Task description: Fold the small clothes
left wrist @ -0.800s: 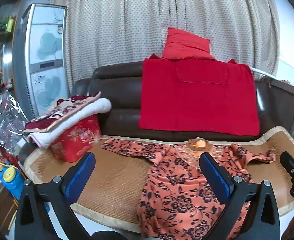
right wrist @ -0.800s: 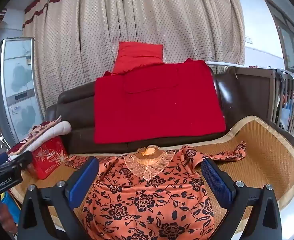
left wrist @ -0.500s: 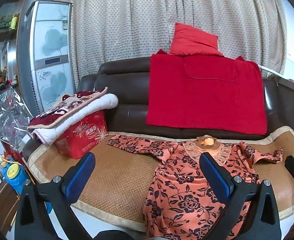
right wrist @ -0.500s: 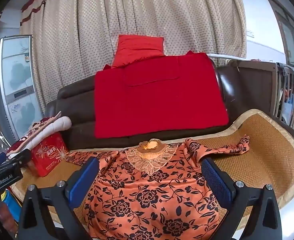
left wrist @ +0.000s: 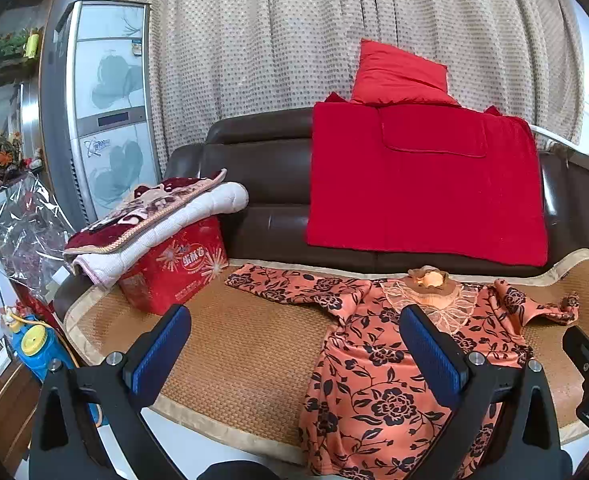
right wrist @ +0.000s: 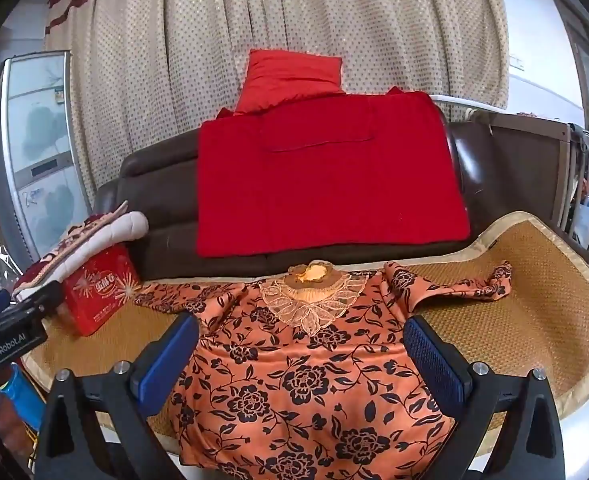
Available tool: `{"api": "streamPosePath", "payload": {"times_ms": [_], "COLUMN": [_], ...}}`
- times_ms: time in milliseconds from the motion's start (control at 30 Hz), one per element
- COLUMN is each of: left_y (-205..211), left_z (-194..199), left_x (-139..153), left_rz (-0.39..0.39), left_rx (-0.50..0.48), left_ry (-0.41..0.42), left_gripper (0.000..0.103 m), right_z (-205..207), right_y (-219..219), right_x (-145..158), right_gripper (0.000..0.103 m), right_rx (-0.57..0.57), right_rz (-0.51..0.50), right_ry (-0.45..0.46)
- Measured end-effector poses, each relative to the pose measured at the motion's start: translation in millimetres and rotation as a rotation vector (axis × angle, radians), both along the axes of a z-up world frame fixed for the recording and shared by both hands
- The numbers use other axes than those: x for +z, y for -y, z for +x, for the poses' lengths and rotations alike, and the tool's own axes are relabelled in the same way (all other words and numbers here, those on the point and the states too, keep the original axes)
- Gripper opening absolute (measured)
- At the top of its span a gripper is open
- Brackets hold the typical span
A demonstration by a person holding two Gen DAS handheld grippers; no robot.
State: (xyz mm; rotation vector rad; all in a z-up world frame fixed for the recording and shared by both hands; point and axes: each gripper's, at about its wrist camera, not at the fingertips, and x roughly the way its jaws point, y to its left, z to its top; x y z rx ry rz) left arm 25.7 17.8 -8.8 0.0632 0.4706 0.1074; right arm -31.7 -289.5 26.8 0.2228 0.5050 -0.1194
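I see the orange blouse with black flowers and a lace collar (right wrist: 294, 360) lying flat on the woven straw mat (right wrist: 534, 320) covering the brown leather sofa (left wrist: 262, 184), sleeves spread sideways. My left gripper (left wrist: 294, 344) hangs above the mat beside the blouse, jaws spread wide. My right gripper (right wrist: 300, 352) hovers over the blouse, jaws likewise spread, holding nothing.

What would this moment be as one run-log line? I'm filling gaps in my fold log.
stage: pre-grasp | floral top: flat on mat, unfolded | left gripper: open, empty | right gripper: open, empty
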Motion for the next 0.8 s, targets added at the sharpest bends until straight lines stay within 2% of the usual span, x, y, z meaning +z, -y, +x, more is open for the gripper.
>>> {"api": "streamPosePath", "payload": {"times_ms": [800], "left_y": [-2], "left_z": [4], "left_x": [-3], "left_rz": [0.017], "left_rx": [0.017], "left_ry": [0.013], "left_gripper": [0.103], "right_z": [12], "right_y": [-2], "right_x": [-3], "right_gripper": [0.103], "right_rx": [0.016], "right_rz": [0.002], "right_ry": [-0.018]}}
